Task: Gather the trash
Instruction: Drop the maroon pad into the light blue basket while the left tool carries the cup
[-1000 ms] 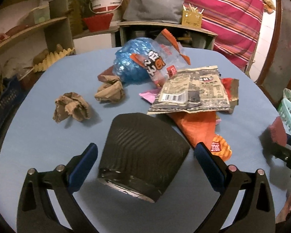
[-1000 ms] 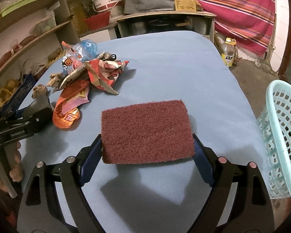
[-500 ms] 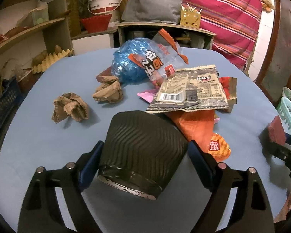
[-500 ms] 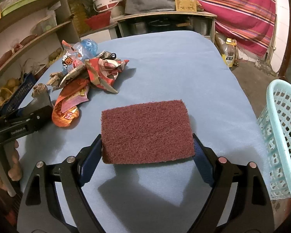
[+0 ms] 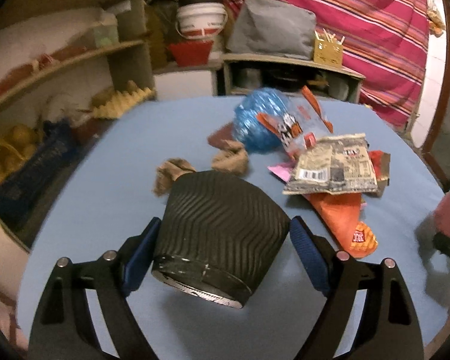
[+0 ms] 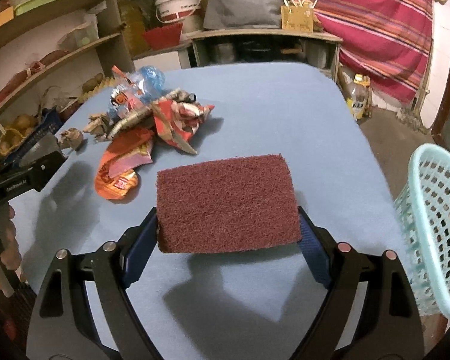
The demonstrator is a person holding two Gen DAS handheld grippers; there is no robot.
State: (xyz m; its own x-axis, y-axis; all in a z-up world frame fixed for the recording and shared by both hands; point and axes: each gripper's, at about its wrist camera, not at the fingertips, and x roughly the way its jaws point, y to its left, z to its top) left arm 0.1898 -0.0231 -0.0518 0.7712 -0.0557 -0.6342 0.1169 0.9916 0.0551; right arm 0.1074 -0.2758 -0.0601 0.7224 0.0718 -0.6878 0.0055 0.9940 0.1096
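Above the blue tabletop (image 5: 111, 186), the left gripper (image 5: 223, 234) clamps a black ribbed paper cup (image 5: 219, 228), lifted and tilted; the right gripper (image 6: 226, 225) pinches a maroon rectangular scouring pad (image 6: 225, 204), beside a pale-green lattice basket (image 6: 435, 222).

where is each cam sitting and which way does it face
Left wrist: on the left gripper, facing down over the blue table; its fingers clamp a black cup.
Right wrist: on the right gripper, clamping a maroon scouring pad; a hand shows left.
Shared: wrapper pile.
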